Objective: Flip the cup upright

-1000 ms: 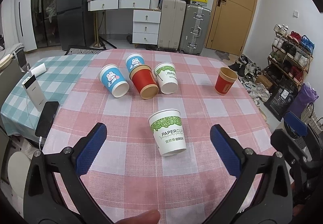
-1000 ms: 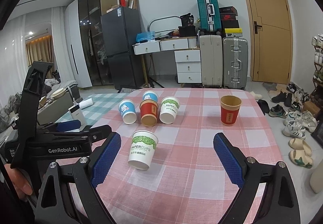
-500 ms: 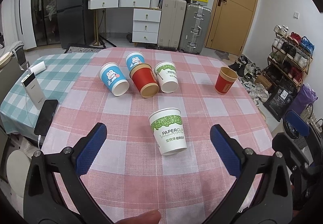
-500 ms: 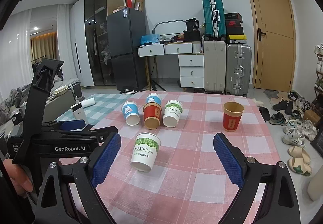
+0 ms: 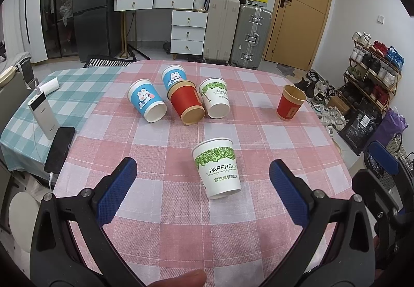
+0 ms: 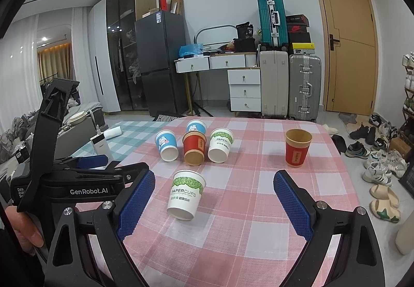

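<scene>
A white paper cup with a green leaf band [image 5: 216, 167] stands upright on the pink checked tablecloth, also in the right wrist view [image 6: 186, 194]. It is just ahead of my left gripper [image 5: 201, 191], which is open and empty. My right gripper [image 6: 214, 203] is open and empty, with the cup ahead and left of centre. A red cup [image 5: 290, 102] stands upright at the right, also in the right wrist view [image 6: 297, 148]. Further back lie several cups on their sides: a blue rabbit cup [image 5: 147, 101], a red cup [image 5: 186, 105], a white green-leaf cup [image 5: 215, 100].
A second blue rabbit cup [image 5: 173, 76] sits behind the red one. A power bank [image 5: 42, 115] and a black phone [image 5: 60, 148] lie at the table's left on the green checked cloth. The left gripper's body [image 6: 62, 186] fills the right wrist view's left side. Shoes line the floor at right.
Both grippers have drawn back and risen slightly from the white green-leaf cup, which stays standing where it was. Both stay open.
</scene>
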